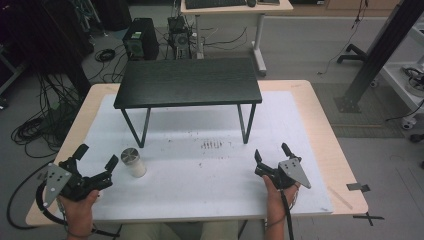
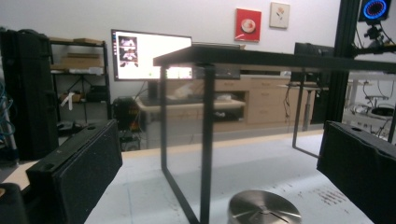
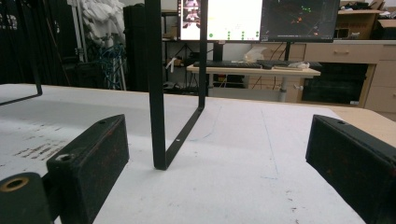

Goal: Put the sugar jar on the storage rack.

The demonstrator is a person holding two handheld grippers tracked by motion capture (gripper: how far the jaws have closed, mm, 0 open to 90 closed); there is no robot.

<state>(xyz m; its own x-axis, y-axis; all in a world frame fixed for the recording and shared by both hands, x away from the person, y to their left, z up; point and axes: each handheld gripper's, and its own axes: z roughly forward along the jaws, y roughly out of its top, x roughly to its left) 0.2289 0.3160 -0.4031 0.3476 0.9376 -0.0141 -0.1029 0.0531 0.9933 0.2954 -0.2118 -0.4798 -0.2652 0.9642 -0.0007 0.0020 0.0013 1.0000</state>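
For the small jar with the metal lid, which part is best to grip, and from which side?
Probably grip the jar around its round body below the metal lid, coming level from the near-left with the left hand-held gripper. It stands upright, its sides are free, and the open jaws already face it.

Robotics/research lab, office-type room. Shown by: PC tower point(image 1: 141, 44) on floor, top centre-left of high view, w/ loose cable bundles point(image 1: 35, 127) at left edge; black alu-profile frame point(image 1: 380, 52) at upper right; lit monitors point(image 3: 259, 19) across top of right gripper view; keyboard desk point(image 3: 254, 70) below them; equipment shelving point(image 2: 77, 79) at left of left gripper view.
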